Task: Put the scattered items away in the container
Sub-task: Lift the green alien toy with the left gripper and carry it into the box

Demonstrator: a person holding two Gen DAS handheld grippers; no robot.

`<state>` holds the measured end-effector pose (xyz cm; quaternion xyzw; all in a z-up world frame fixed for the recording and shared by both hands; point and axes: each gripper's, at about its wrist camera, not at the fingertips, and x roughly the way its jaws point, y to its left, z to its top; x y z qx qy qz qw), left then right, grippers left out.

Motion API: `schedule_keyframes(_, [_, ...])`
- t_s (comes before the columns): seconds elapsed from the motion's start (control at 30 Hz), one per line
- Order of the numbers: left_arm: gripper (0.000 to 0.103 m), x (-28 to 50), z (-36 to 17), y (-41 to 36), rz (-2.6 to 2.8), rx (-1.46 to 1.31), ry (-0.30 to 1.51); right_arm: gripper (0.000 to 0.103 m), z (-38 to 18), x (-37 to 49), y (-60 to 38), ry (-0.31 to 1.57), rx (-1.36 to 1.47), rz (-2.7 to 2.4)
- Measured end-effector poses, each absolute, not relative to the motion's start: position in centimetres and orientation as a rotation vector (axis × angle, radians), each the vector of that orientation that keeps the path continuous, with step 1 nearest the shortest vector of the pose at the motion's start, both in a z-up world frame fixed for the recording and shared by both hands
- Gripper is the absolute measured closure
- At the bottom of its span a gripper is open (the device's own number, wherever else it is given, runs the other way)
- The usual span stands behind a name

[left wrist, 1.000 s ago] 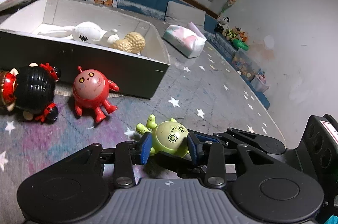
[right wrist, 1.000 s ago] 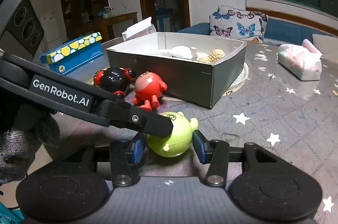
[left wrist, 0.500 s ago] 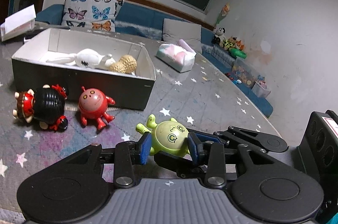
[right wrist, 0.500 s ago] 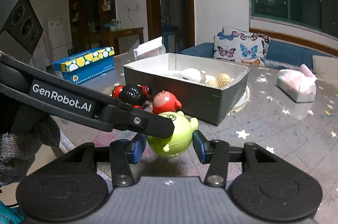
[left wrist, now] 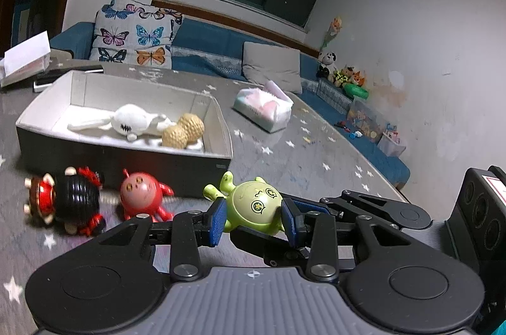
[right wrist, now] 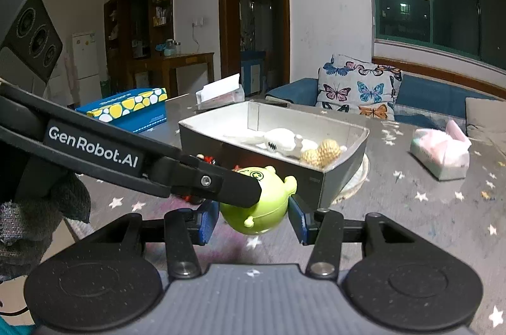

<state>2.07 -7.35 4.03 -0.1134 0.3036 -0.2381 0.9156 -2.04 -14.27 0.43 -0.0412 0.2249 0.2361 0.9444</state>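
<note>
Both grippers are shut on one round green toy (left wrist: 254, 207), held above the table. My left gripper (left wrist: 253, 219) pinches its sides; my right gripper (right wrist: 254, 214) grips the same green toy (right wrist: 262, 202) from another side. The open grey box (left wrist: 126, 151) lies ahead to the left and holds a white plush (left wrist: 132, 121) and a knitted peanut (left wrist: 183, 131). A red round toy (left wrist: 142, 197) and a black-and-red toy (left wrist: 66, 202) lie on the table before the box's near wall. In the right wrist view the box (right wrist: 341, 173) is just behind the green toy.
A tissue pack (left wrist: 262, 108) lies on the table right of the box. A blue and yellow box (right wrist: 126, 108) and a white box (right wrist: 219, 91) stand behind the container. A sofa with a butterfly cushion (left wrist: 136, 37) runs along the far edge.
Both grippers have lifted the green toy off the table and risen; the box and the floor toys now sit lower and farther in view.
</note>
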Motion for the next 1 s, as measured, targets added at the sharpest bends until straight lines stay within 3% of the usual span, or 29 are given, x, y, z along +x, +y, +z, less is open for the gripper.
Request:
schedule_keyframes(0.43, [0.062,9.7,5.5,-5.7,-0.463,-0.280,0.627,0.055,2.5,6.2,-13.2,0.492,-0.075,0.482])
schedule_keyframes(1.0, [0.062,17.3,2.7,-5.1,-0.395,-0.344,0.779,0.055,-0.3,16.1,-13.7,0.685,-0.045,0.553])
